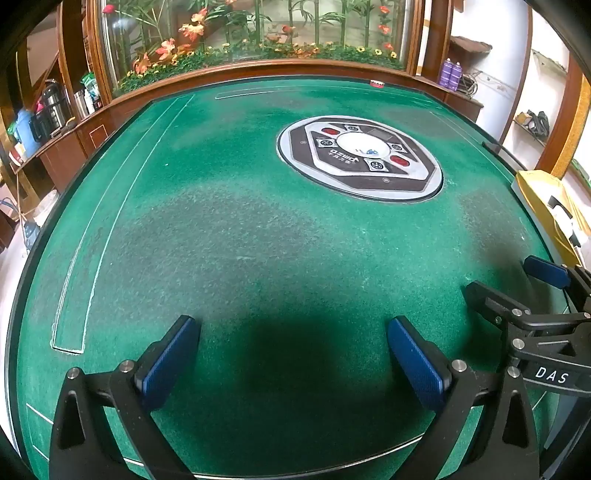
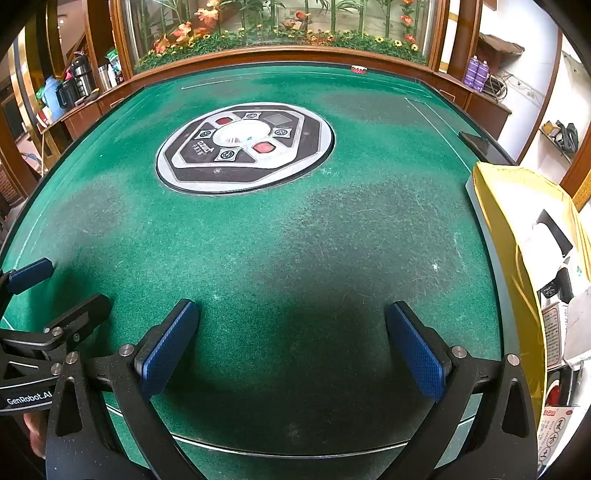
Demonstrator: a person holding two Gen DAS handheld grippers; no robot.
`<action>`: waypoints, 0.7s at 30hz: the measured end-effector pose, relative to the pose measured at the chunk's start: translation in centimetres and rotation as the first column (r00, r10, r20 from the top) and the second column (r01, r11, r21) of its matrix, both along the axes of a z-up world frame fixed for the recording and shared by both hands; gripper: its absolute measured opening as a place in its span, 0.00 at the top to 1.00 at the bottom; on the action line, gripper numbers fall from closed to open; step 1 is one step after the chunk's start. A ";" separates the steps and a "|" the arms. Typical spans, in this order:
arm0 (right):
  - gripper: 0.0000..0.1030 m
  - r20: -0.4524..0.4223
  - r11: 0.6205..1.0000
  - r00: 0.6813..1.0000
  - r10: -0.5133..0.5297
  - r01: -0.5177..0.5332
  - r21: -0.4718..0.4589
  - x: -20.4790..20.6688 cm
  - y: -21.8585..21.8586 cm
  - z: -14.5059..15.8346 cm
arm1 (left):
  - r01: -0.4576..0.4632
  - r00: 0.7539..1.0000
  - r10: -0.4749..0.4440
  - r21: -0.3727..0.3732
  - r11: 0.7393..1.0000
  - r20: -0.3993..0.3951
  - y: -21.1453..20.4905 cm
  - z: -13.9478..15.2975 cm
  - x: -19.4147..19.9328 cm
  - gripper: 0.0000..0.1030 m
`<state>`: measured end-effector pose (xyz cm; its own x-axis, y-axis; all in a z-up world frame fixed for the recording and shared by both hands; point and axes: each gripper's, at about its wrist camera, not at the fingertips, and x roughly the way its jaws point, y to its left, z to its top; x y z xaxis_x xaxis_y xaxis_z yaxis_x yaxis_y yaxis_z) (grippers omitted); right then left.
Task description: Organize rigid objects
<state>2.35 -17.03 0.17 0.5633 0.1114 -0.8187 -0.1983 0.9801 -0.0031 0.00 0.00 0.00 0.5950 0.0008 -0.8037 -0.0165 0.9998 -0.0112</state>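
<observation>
Jaws on both tools spread wide, nothing between the blue pads. Left gripper (image 1: pixel 293 339) angled down over worn green felt of table (image 1: pixel 229 236), dark shadow lying between its fingers. Off its left finger, pale inlaid lines in felt. Ahead and right of left jaws, round control panel (image 1: pixel 360 158) set flush in tabletop, with red buttons and white centre dish. Right gripper (image 2: pixel 291 325) just beside left one, likewise tilted down over bare felt; same panel ahead and to left of its jaws. To right of right jaws, at table edge, yellow-lined box (image 2: pixel 498 206) holding rigid objects (image 2: pixel 557 291): black and white items, printed cartons, details too cramped to tell. No object on felt near either pair of jaws. Far beyond, wooden cabinet with artificial flowers (image 2: pixel 280 33) behind glass.
</observation>
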 end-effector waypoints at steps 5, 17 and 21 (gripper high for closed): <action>0.00 0.001 1.000 1.000 0.000 0.000 -0.004 0.0 0.1 0.0 | -0.001 1.000 0.001 -0.002 1.000 -0.003 0.0 0.0 0.0 0.00; 0.00 0.001 1.000 1.000 0.000 0.000 -0.002 0.0 0.0 0.0 | 0.000 1.000 0.000 -0.002 1.000 0.000 0.0 0.0 0.0 0.00; 0.00 0.001 1.000 1.000 0.000 0.000 -0.002 0.0 -0.1 0.0 | 0.000 1.000 0.000 -0.003 1.000 0.000 0.0 0.0 0.0 0.00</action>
